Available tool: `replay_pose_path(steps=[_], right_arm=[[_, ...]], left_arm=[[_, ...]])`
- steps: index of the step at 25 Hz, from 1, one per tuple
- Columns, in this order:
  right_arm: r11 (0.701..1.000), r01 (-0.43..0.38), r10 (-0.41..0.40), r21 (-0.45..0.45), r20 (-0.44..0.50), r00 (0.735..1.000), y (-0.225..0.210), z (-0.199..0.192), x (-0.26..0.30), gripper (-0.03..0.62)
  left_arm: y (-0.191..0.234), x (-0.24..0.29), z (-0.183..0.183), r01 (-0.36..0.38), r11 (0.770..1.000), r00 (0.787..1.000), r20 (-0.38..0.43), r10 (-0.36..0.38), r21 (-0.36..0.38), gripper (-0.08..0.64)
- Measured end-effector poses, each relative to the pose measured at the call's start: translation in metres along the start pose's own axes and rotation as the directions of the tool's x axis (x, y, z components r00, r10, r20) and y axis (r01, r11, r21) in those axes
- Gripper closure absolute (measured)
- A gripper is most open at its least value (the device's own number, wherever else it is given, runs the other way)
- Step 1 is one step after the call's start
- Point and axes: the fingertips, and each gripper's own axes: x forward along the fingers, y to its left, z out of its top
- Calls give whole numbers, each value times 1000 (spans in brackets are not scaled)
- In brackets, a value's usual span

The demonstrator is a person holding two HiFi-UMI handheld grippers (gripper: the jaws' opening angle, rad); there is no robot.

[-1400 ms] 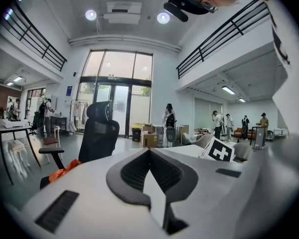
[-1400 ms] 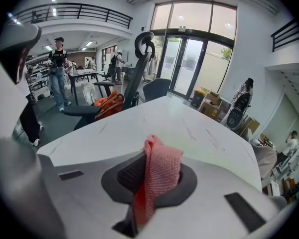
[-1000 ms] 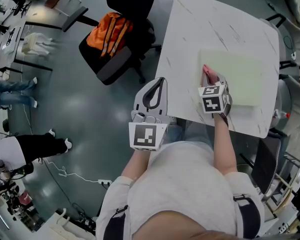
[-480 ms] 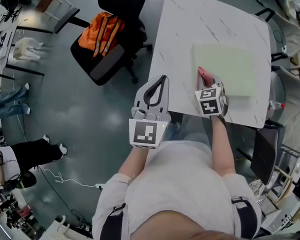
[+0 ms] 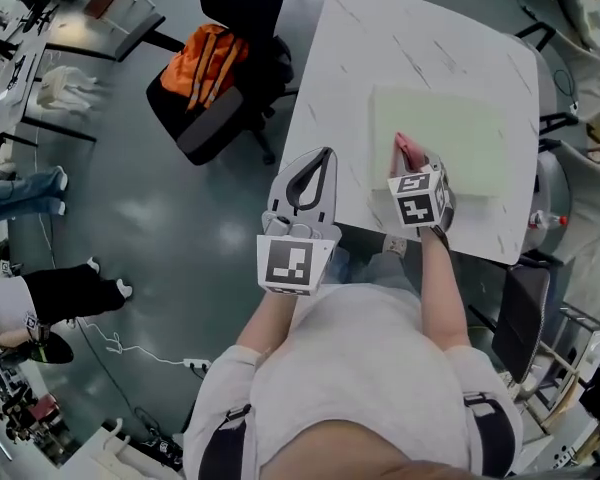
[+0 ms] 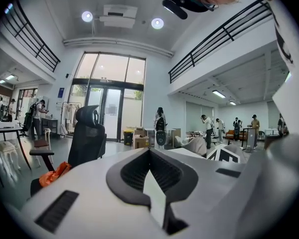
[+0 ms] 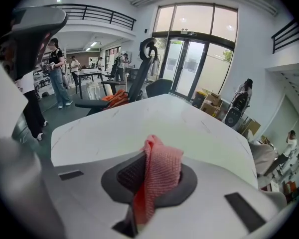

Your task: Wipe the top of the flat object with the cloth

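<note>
A pale green flat board (image 5: 450, 133) lies on the white marble table (image 5: 400, 38). My right gripper (image 5: 408, 160) is over the board's near left part, shut on a pink cloth (image 5: 406, 151). In the right gripper view the cloth (image 7: 160, 173) bunches up between the dark pads (image 7: 132, 173), with the table (image 7: 139, 126) beyond. My left gripper (image 5: 313, 175) hovers off the table's near left edge, above the floor. In its own view its jaws (image 6: 152, 183) are shut with nothing held.
A black office chair (image 5: 195, 118) with an orange vest (image 5: 215, 63) stands on the floor left of the table. Another chair (image 5: 570, 193) stands at the table's right. Several people are at the far left (image 5: 40, 293).
The right gripper and the cloth now sit a little further in from the board's left edge. The head view has shifted slightly. The left gripper has stayed in place.
</note>
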Motion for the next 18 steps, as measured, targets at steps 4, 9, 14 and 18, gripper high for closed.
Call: replay_pose_path(steps=[4, 9, 14, 18], right_arm=[[1000, -13, 13, -13, 2, 1000, -24, -12, -4, 557], [1000, -17, 17, -15, 3, 1000, -57, -33, -10, 557], [1000, -17, 17, -12, 7, 1000, -86, -52, -16, 556], [1000, -10, 10, -10, 7, 1000, -111, -68, -21, 556]], left_arm=[[-30, 11, 6, -18, 1000, 1000, 17, 19, -12, 545], [-66, 25, 5, -29, 1000, 999, 17, 29, -13, 545], [-95, 35, 2, -41, 999, 999, 4, 41, -7, 545], [-117, 44, 4, -53, 999, 998, 17, 53, -12, 546]])
